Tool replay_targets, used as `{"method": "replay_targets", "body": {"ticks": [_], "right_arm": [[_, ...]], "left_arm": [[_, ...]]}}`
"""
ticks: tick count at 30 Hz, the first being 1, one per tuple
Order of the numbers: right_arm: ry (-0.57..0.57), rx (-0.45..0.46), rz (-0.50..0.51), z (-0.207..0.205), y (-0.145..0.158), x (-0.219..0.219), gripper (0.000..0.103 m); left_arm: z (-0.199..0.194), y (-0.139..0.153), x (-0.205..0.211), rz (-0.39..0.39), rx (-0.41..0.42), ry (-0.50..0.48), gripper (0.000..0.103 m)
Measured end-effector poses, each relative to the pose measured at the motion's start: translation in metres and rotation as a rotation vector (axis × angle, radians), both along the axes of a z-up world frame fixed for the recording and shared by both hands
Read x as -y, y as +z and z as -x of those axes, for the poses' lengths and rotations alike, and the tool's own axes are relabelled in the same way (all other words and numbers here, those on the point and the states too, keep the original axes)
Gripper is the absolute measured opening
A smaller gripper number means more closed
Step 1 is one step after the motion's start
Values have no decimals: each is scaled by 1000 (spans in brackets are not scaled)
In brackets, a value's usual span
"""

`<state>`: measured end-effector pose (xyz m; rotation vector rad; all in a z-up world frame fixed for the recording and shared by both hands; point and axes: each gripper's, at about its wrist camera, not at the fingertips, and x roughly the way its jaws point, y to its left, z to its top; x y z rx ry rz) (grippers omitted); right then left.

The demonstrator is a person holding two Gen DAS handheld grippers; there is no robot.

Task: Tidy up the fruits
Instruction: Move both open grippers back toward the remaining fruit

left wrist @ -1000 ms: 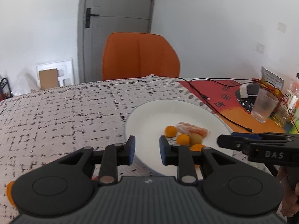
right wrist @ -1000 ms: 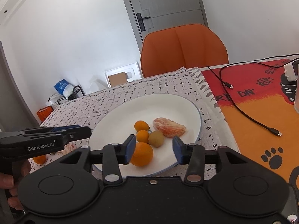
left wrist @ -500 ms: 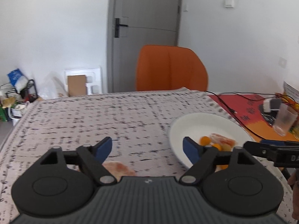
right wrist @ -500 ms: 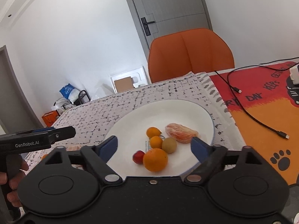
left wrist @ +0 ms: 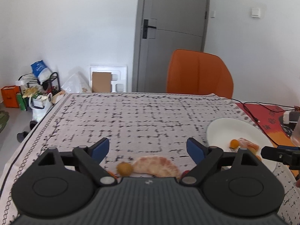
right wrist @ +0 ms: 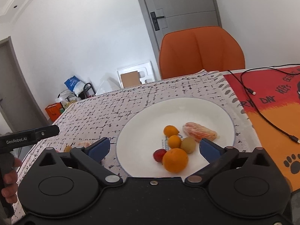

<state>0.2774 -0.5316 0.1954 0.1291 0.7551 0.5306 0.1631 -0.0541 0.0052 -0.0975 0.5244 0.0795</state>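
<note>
Jaws spreading on both grippers, nothing pinched between either pair.

Right gripper [right wrist: 153,147], seen from the right wrist: blue pads wide apart and opening, hanging over the near rim of the white plate [right wrist: 131,131]. Between the pads but untouched: large orange [right wrist: 175,160], with a small red fruit [right wrist: 159,155] touching its left side. Just beyond: yellow-green round fruit [right wrist: 188,145] and a kumquat [right wrist: 174,141] side by side, a second kumquat [right wrist: 170,130] behind them. Farther right on the plate: peeled citrus segment [right wrist: 199,134], lying flat.

Left gripper [left wrist: 147,148], seen from the left wrist: pads likewise wide and opening, over the patterned tablecloth [left wrist: 131,116], well left of the plate. Close in under the gripper body, off the plate: big peeled citrus piece [left wrist: 156,166] with a small yellow-brown round fruit [left wrist: 124,169] touching its left end; slivers of orange and red fruit peeking out on either side, too hidden to name.

Right of the tablecloth: red-and-orange mat [right wrist: 271,103] with a black cable [right wrist: 262,116] across it. Beyond the table: orange chair [right wrist: 201,50]. Behind that: grey door [left wrist: 172,35], shut. On the floor by the left wall: bags and a wire rack [left wrist: 37,90].
</note>
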Motion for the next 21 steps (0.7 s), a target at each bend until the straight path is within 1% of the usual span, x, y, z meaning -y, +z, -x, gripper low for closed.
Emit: {"method": "replay_targets", "body": {"ticks": [7,11,15,21], "right_arm": [[55,-19,5,-1,0,-14,103],[72,-29,16,1,0,-23,103],[117,-24,5,4,0,-31,103],[150,-21,31,7,-2,-46,103]], "left_arm": [[9,-3,-17,-5,-6,36,89],[11,-8,-23,4,-29,55,89],[15,-11,-27,-1,-39,53,89],[20,-15,-34,18,-42,62,89]]}}
